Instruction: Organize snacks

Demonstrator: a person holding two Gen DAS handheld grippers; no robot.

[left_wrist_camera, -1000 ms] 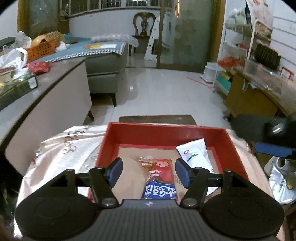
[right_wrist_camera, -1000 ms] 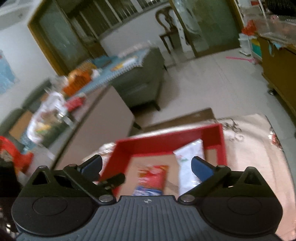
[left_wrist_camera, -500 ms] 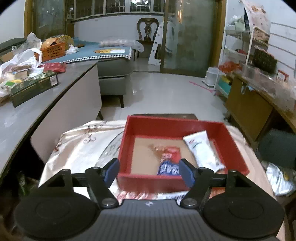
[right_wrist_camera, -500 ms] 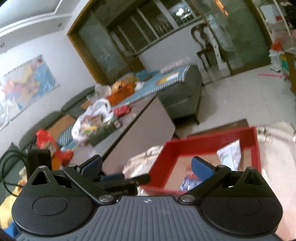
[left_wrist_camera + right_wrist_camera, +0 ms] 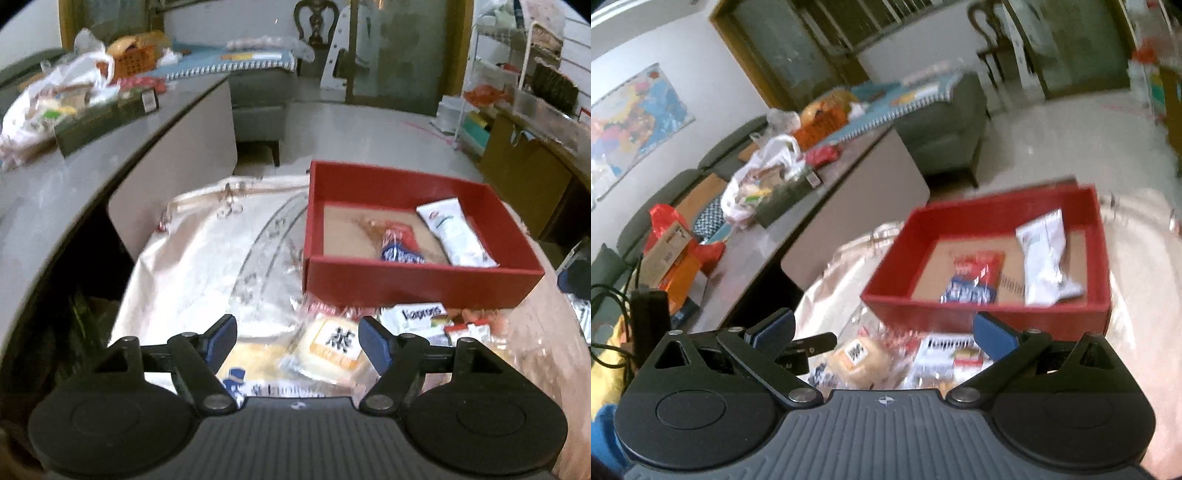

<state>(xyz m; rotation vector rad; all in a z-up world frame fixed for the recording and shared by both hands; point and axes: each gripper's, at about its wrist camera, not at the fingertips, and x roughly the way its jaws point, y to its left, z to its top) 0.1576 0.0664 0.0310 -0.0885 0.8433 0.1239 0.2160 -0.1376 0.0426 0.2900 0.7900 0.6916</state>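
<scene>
The left wrist view alone shows the shelves (image 5: pixel 491 74) and the wooden cabinet (image 5: pixel 524 177) along the right wall; the right wrist view alone shows the map (image 5: pixel 631 122) on the wall and the red bag (image 5: pixel 665 221) at the near end of the long counter (image 5: pixel 827 206). Both views take in the red box (image 5: pixel 417 284), which sits toward the far right of the cloth-covered table (image 5: pixel 207 258). Inside it lie a red-and-blue snack packet (image 5: pixel 400 247) near the middle and a white packet (image 5: pixel 454 230) along the right wall, the two close together. In front of the box's near wall, loose snacks lie on the cloth: a pale yellow wrapped cake (image 5: pixel 332 347), a white packet with dark lettering (image 5: pixel 421 317) and, though blurred, what seems a blue-printed wrapper (image 5: pixel 240 380). The left gripper (image 5: pixel 297 338) has just been opening; its jaws stand apart above the cake without pressing it. The right gripper (image 5: pixel 882 332) hangs over the same pile, jaws wide and empty.
</scene>
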